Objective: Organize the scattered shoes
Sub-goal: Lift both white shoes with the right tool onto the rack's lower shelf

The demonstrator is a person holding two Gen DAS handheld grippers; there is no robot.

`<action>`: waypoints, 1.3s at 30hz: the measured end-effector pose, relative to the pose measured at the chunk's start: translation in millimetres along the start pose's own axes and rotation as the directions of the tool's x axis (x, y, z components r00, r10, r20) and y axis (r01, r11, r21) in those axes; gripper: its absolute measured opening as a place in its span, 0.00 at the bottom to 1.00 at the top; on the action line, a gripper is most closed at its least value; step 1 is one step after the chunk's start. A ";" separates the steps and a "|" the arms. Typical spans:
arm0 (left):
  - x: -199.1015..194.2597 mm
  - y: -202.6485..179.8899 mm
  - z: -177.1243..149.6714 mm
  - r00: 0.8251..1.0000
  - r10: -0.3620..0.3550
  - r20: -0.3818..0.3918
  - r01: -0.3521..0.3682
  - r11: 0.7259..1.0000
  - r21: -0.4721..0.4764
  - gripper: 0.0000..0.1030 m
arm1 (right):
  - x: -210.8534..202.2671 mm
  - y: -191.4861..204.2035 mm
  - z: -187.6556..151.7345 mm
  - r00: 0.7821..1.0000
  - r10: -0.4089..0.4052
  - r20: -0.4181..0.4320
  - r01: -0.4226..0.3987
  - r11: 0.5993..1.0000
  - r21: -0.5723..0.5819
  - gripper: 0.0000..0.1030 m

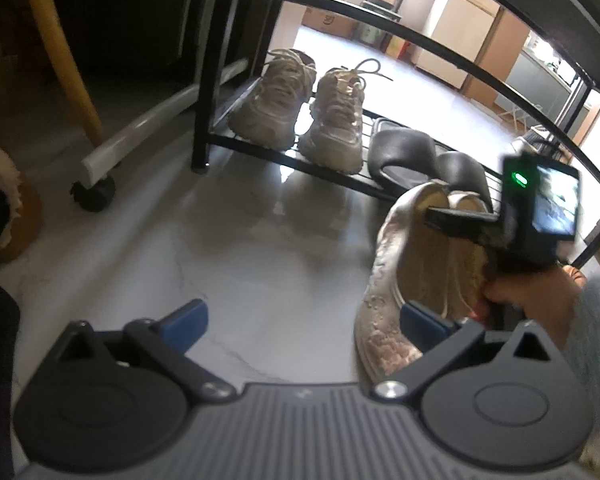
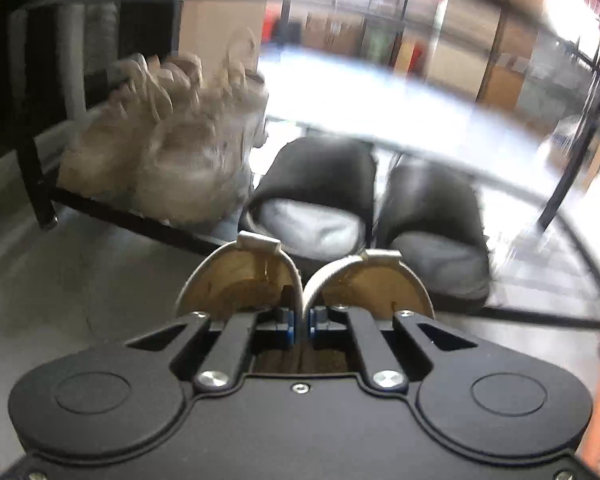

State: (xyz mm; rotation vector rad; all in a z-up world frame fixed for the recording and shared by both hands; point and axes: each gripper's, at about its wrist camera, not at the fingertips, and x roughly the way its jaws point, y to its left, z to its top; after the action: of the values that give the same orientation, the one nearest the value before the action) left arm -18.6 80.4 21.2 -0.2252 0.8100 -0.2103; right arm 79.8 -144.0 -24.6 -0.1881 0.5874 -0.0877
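A pair of pale flat shoes [image 1: 392, 280] with tan insoles hangs above the floor, heels pinched together. My right gripper [image 2: 302, 326] is shut on the two inner heel walls of the pale flat shoes [image 2: 240, 280]. A hand holds that right gripper [image 1: 440, 214] at the right of the left wrist view, close in front of the black shoe rack [image 1: 201, 80]. My left gripper [image 1: 304, 322] is open over bare floor, its right pad beside the hanging pair. Beige sneakers [image 1: 296, 108] and black slides [image 1: 404, 148] sit on the bottom shelf.
The rack's upper rail [image 1: 420, 36] arches over the shelf. Shelf wire [image 2: 548, 268] lies bare to the right of the black slides [image 2: 320, 192]. A white wheeled base [image 1: 112, 148], a yellow chair leg [image 1: 60, 40] and a fleece-lined brown boot [image 1: 4, 208] stand at the left.
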 end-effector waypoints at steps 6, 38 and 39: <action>3.5 0.1 -1.5 1.000 0.007 -0.007 -0.007 1.000 0.005 0.99 | -69.4 -25.7 -10.7 0.989 -0.013 0.150 -0.001 0.996 0.093 0.06; 38.2 -10.7 -15.4 0.991 0.111 -0.076 -0.102 0.987 0.121 0.99 | 41.4 -211.4 37.2 0.888 -0.350 0.298 0.374 0.927 -0.027 0.09; 40.2 -11.9 -16.1 0.991 0.109 -0.082 -0.098 0.987 0.128 0.99 | 48.9 -214.3 36.8 0.887 -0.359 0.292 0.383 0.923 -0.027 0.09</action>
State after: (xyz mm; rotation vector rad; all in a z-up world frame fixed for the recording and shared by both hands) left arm -4.6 56.2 -14.0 -0.0569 0.8909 -0.1731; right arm 134.8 -354.9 22.0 -0.3882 0.2626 -0.4034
